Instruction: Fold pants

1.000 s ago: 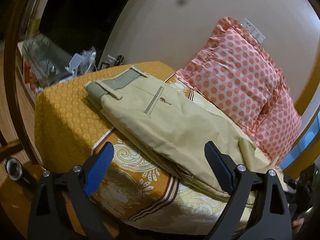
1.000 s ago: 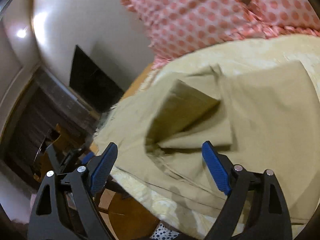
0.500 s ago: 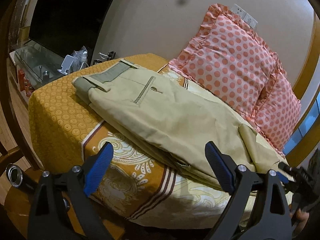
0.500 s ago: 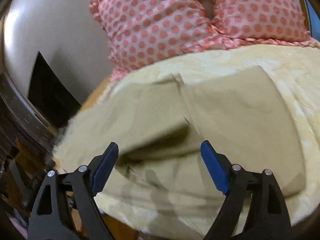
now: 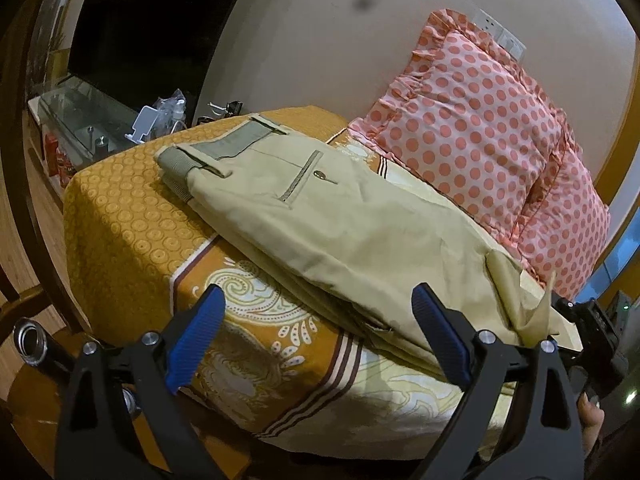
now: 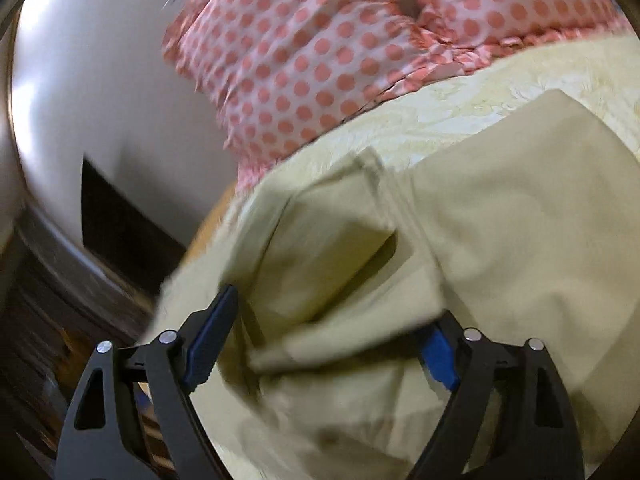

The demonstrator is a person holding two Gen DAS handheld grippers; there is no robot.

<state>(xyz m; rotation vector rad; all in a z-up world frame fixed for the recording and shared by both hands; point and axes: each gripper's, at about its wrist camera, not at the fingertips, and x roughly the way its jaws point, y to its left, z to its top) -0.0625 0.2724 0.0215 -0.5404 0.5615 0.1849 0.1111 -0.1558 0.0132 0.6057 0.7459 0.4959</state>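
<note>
Pants (image 5: 320, 216) lying along the front edge of the bed (image 5: 132, 216), legs already laid one over the other lengthwise, waistband (image 5: 224, 148) toward the left corner, back pocket with button facing up; probably first fold done, crosswise folds still to come. Left gripper (image 5: 316, 344) hovering off the front edge, jaws spread wide, nothing between them, no contact with cloth. Further right, leg end rumpled, one flap (image 5: 516, 292) standing up near the right corner beside the right-hand tool. Polka-dot pillows (image 5: 472, 120) propped along the back edge, just beside the pants. In the right wrist view, right gripper (image 6: 320, 344) pushed in at the leg end with jaws spread, a loose fold of cloth (image 6: 340, 280) bulging between the blue pads (image 6: 208, 336); not closed on it, though right pad partly covered by fabric. Hem position unclear: right view blurred, layers hard to separate, count of layers at the leg end not readable. Lower layers along the front edge hidden under the top leg. Clutter on the glass shelf (image 5: 80, 120) beyond the left corner too small to identify.
</note>
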